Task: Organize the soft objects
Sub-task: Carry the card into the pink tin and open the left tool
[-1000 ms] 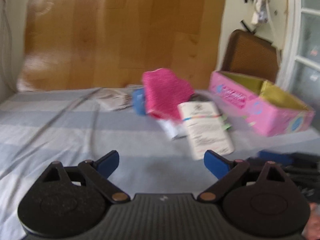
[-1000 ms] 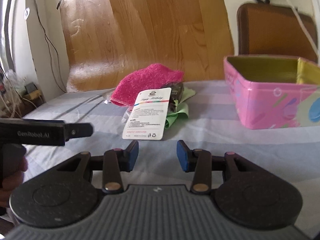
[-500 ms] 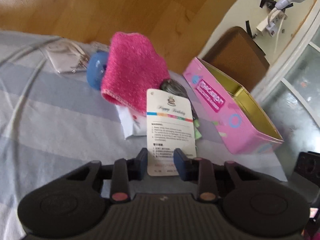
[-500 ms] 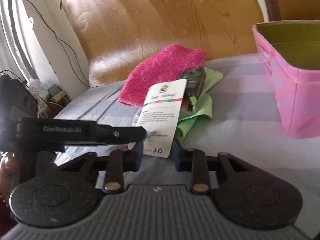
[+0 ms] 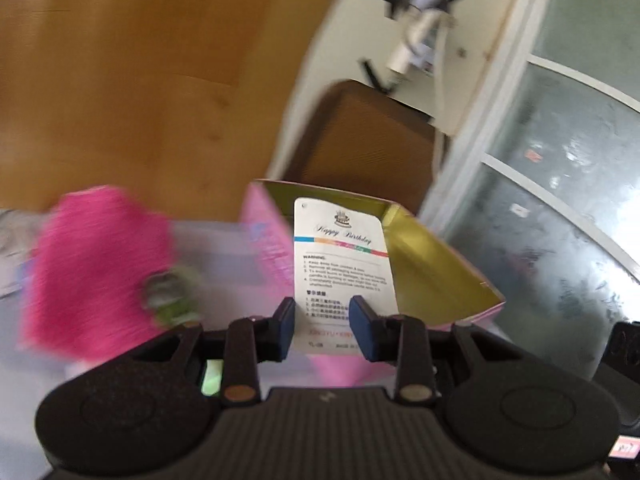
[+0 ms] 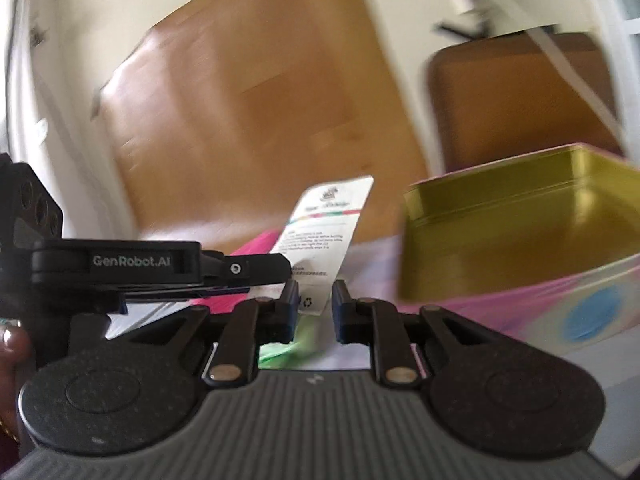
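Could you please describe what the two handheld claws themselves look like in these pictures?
Both look alike. The left claw and the right claw each have a grey ribbed body, two round black speckled discs, black link arms with brass-coloured pivot pins, and two fingers tipped with blue pads. Seen side-on from the right camera, the left one is black and bears white "GenRobot.AI" lettering. No cables show.

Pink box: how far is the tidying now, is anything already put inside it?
Done: nothing seen yet; the visible part of the pink box looks empty. In hand: the left gripper holds up the birthday packet before the box, jaws opening with it between them. Left: the pink cloth and green cloth lie outside.
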The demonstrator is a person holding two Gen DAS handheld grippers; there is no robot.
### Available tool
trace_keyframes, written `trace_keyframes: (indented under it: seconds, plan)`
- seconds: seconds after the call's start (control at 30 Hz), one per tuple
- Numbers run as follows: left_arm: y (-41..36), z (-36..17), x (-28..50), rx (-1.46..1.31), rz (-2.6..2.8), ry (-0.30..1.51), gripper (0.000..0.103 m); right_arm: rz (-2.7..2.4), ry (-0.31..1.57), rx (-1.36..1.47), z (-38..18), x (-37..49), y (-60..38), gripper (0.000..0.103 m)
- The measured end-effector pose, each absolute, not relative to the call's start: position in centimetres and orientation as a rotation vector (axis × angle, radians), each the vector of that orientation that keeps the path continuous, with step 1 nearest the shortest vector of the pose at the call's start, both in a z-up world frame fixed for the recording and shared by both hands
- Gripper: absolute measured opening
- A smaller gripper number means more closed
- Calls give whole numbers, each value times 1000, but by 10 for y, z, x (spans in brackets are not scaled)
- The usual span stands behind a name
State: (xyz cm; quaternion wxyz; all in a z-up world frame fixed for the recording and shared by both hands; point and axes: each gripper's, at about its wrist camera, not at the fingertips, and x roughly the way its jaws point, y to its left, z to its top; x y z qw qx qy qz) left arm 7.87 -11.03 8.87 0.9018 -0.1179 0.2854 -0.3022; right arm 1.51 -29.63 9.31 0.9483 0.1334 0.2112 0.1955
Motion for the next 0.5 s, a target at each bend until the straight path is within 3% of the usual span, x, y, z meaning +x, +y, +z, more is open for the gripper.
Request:
trace_keyframes:
  seconds: [0.3,0.4,0.5]
  plan:
    - [-199,63,120,-197,-638,639,30,169,427,316,82,34,-377,24]
    - [-199,60,124,-162,-576,653,30,122,439,307,73,40,-384,34]
    - [-167,73,107,-208,-562,608,30,58,394,304,76,31,-382,35]
